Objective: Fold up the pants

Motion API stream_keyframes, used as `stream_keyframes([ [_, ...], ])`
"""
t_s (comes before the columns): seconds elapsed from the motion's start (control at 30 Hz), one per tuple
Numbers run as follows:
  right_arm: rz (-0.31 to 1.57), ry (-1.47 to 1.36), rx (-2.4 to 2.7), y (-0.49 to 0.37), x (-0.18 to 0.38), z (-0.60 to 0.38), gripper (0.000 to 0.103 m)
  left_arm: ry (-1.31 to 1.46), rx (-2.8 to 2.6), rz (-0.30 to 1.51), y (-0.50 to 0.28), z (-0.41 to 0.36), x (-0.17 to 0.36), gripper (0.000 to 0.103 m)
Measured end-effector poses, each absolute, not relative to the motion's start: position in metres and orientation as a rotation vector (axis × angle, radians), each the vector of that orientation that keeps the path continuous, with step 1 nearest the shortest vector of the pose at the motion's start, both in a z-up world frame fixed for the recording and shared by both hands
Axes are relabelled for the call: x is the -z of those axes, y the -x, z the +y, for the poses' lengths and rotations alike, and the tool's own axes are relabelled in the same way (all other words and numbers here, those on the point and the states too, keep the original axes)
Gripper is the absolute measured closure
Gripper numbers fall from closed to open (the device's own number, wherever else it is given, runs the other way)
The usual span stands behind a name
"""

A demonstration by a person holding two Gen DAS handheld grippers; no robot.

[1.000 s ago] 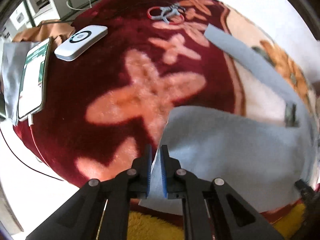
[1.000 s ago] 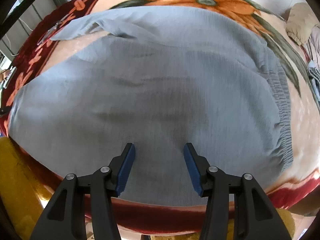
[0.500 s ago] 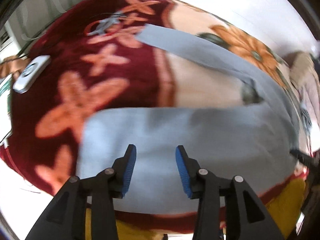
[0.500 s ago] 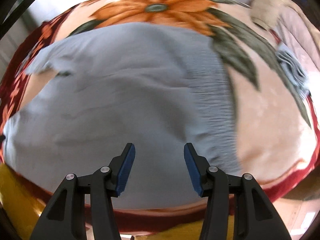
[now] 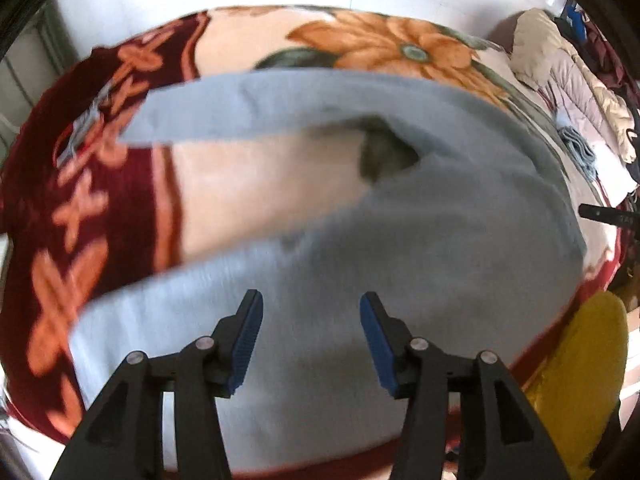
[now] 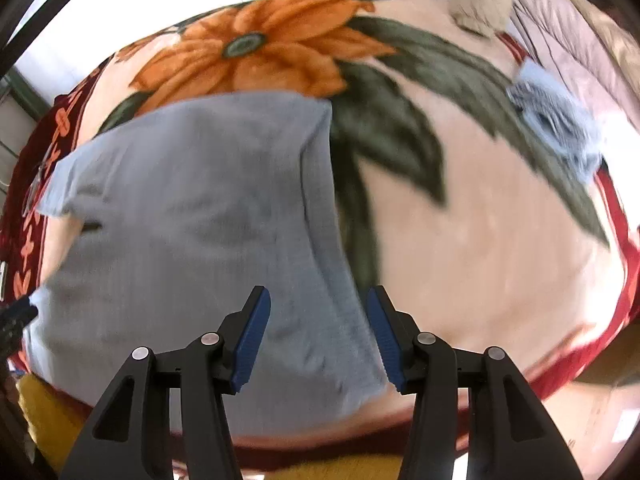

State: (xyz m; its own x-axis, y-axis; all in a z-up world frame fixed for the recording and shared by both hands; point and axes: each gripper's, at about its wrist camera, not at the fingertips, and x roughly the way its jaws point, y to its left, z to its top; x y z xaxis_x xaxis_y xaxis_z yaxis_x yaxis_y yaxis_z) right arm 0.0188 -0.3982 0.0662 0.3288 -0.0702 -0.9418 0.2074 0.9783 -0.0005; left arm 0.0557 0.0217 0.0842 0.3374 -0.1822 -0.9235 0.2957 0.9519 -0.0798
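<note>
Jaws over pants (image 5: 420, 240); beyond, jackets (image 5: 568, 80).

Floral blanket (image 6: 460, 240) on bed, grey-blue pants (image 6: 200, 208) spread flat, folded blue cloth (image 6: 556, 124) near edge

Pants (image 5: 400, 240) motion-blurred, near hem behind left tool (image 5: 311, 338) arms; heap (image 5: 560, 64) cut by right edge.

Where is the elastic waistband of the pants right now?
In the right wrist view the waistband runs down the right edge of the grey-blue pants, beside the blanket's green leaves, its lower end between the right tool's open fingers.
</note>
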Motion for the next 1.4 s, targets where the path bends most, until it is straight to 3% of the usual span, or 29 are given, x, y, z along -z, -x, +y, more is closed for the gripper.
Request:
stream_keyframes([
  [0.33, 1.262, -0.004, 0.071, -0.123, -0.077, -0.412, 0.051, -0.124, 0.305, 1.186, -0.197, 0.026, -0.094, 0.046],
  [0.7, 1.356, 0.068, 0.029, -0.201, -0.036, -0.422, 0.051, -0.228, 0.408, 1.262, -0.323, -0.016, -0.065, 0.039],
  [1.13, 1.421, 0.116, -0.069, -0.241, -0.002, -0.413, 0.051, -0.527, 0.566, 1.371, -0.381, -0.068, -0.003, 0.030],
  [1.23, 1.428, 0.106, -0.079, -0.246, 0.001, -0.414, 0.051, -0.501, 0.572, 1.361, -0.385, -0.065, 0.004, 0.023],
  [1.37, 1.421, 0.131, -0.090, -0.249, 0.001, -0.412, 0.055, -0.418, 0.574, 1.365, -0.384, -0.055, 0.011, 0.024],
  [1.4, 1.416, 0.141, -0.091, -0.249, 0.000, -0.410, 0.056, -0.402, 0.590, 1.356, -0.382, -0.052, 0.010, 0.030],
])
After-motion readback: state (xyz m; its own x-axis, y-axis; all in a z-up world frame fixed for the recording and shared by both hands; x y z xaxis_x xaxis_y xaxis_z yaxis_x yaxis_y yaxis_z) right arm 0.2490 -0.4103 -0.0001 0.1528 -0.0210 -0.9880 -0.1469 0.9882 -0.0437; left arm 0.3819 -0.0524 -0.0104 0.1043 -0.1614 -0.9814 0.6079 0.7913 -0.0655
